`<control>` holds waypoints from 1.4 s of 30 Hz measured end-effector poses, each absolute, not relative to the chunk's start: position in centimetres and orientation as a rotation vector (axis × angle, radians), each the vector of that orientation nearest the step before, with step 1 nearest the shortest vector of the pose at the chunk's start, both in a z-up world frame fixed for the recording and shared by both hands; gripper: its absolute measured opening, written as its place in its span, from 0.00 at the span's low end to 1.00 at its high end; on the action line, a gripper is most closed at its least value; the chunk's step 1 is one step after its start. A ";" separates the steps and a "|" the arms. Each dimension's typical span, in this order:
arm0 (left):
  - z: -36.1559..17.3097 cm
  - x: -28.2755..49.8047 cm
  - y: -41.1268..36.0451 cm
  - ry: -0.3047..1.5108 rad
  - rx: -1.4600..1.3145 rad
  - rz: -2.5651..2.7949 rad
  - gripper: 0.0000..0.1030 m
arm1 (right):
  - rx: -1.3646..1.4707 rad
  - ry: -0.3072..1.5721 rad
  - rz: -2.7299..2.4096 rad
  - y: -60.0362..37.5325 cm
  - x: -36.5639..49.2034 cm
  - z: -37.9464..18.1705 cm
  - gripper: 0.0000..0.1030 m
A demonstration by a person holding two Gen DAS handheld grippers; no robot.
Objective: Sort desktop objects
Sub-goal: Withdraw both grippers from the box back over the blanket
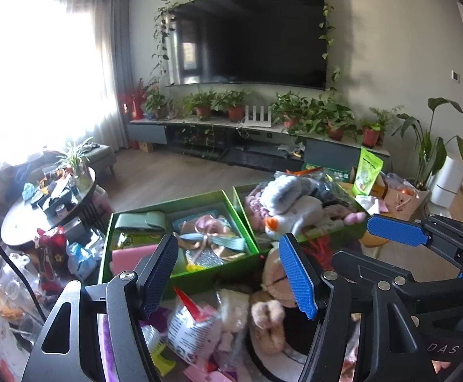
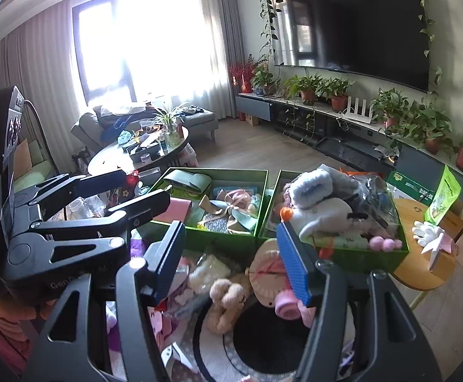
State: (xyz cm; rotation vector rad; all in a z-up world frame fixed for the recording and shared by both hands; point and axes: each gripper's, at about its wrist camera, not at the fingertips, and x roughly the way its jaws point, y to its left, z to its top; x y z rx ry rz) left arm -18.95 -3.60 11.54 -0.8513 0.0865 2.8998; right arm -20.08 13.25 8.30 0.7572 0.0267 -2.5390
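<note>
The left hand-held gripper (image 1: 231,270) hangs with its jaws apart and nothing between them; the right hand-held gripper (image 2: 234,261) is likewise spread and empty. Just below both, loose things lie heaped on the desk (image 2: 263,334): a tan plush toy (image 2: 226,302) and a round clock face (image 2: 268,273), partly hidden by a blue pad. Behind the heap stand two green boxes, the left box (image 1: 180,232) holding ribbons, the right box (image 1: 298,210) crammed with soft toys. Items at the frames' lower edges are cut off and blurred.
</note>
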 end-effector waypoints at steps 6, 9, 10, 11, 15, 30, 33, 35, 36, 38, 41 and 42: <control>11.2 -17.0 -2.0 0.091 -0.852 2.881 0.65 | 0.757 0.018 -2.538 15.0 -18.0 7.8 0.59; 10.9 -16.2 -1.2 0.092 -0.860 2.872 0.65 | 0.761 0.017 -2.538 15.9 -17.1 7.4 0.60; 10.7 -16.0 -1.0 0.092 -0.863 2.868 0.65 | 0.763 0.016 -2.538 16.1 -16.8 7.3 0.60; 10.4 -15.7 -0.7 0.092 -0.866 2.863 0.65 | 0.767 0.014 -2.538 16.4 -16.6 7.1 0.60; 9.7 -15.2 0.3 0.089 -0.886 2.845 0.65 | 0.782 0.011 -2.539 17.5 -15.5 6.2 0.60; 6.2 -14.5 3.9 0.087 -0.956 2.765 0.65 | 0.873 -0.052 -2.553 21.2 -14.5 2.5 0.61; 5.3 -14.3 4.4 0.090 -0.969 2.747 0.65 | 0.891 -0.055 -2.561 21.8 -14.1 1.7 0.61; 4.8 -14.3 4.7 0.096 -0.983 2.728 0.65 | 0.902 -0.056 -2.563 22.0 -13.9 1.2 0.61; 4.6 -14.3 4.9 0.098 -0.988 2.721 0.65 | 0.910 -0.057 -2.564 22.2 -13.8 0.9 0.61; 4.1 -14.1 5.4 0.103 -0.994 2.708 0.65 | 0.926 -0.062 -2.568 22.6 -13.7 0.4 0.61; 3.4 -14.0 6.2 0.113 -0.999 2.688 0.65 | 0.944 -0.083 -2.577 23.3 -13.5 -0.4 0.61; 3.1 -14.1 6.5 0.115 -1.005 2.680 0.65 | 0.953 -0.093 -2.578 23.6 -13.4 -0.7 0.61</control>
